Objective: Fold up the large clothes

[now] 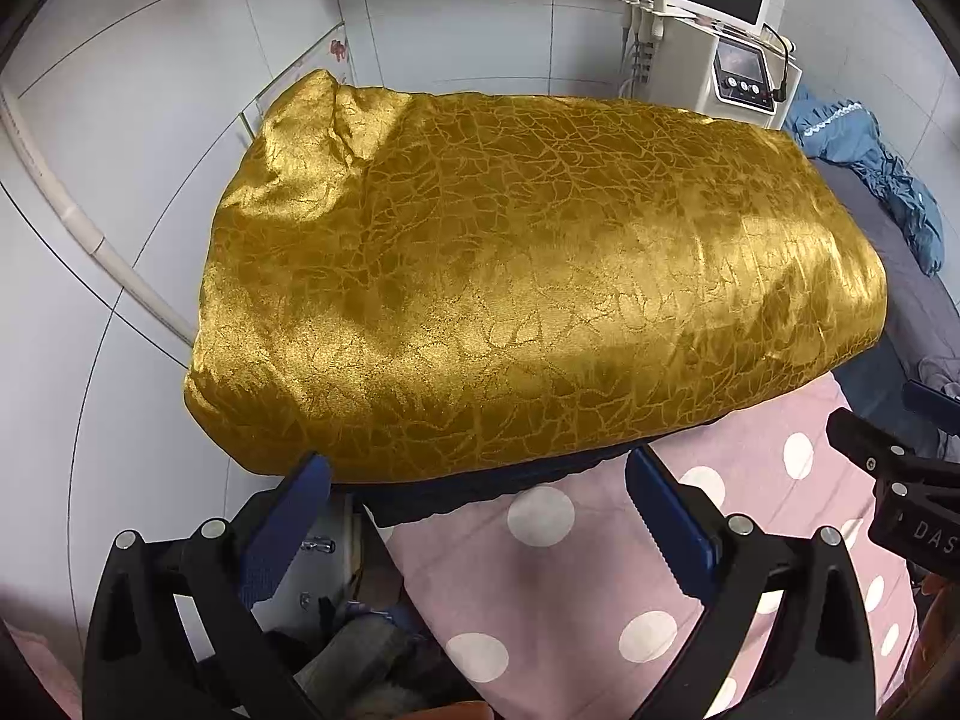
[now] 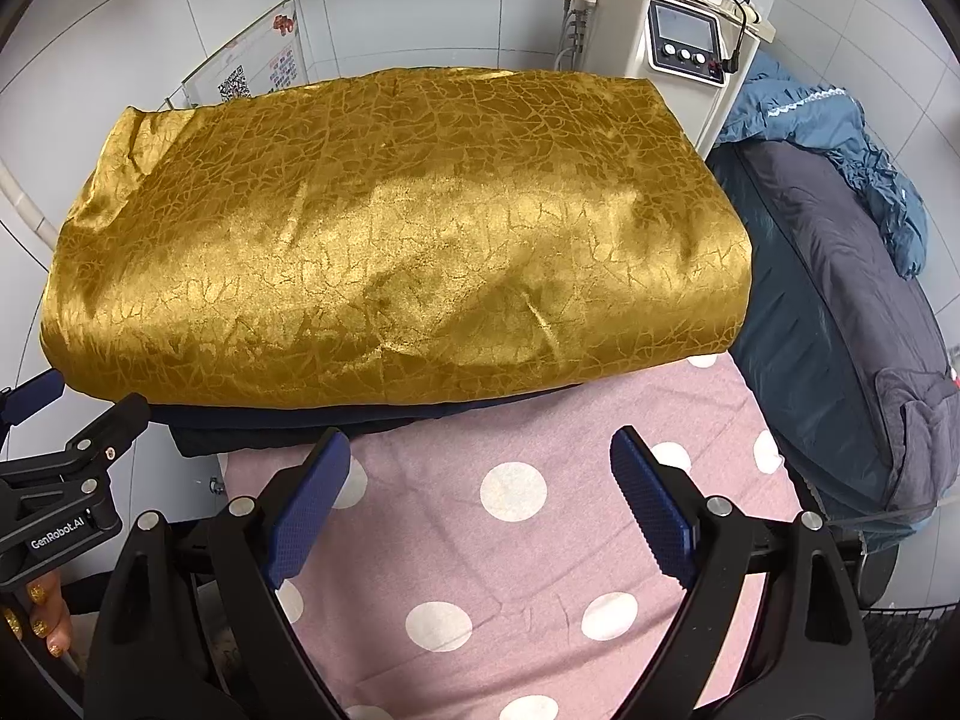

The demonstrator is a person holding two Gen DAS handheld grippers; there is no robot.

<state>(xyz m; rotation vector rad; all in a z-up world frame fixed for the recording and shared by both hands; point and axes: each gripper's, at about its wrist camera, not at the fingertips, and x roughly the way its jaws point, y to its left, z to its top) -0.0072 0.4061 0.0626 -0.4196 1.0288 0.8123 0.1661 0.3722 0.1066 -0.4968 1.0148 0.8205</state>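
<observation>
Gold brocade garment (image 2: 396, 240) lies folded across mid-frame on the polka-dot bed (image 2: 540, 540); left gripper (image 1: 477, 519) and right gripper (image 2: 480, 501) hang open, empty. Slippery satin could slide and unfold when pinched.

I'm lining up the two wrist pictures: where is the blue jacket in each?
Left wrist: blue jacket at the right edge, beyond the gold cloth's far right corner.
Right wrist: blue jacket upper right, behind a dark grey garment.
Shared landmark: the white machine with a screen, just left of it.
</observation>
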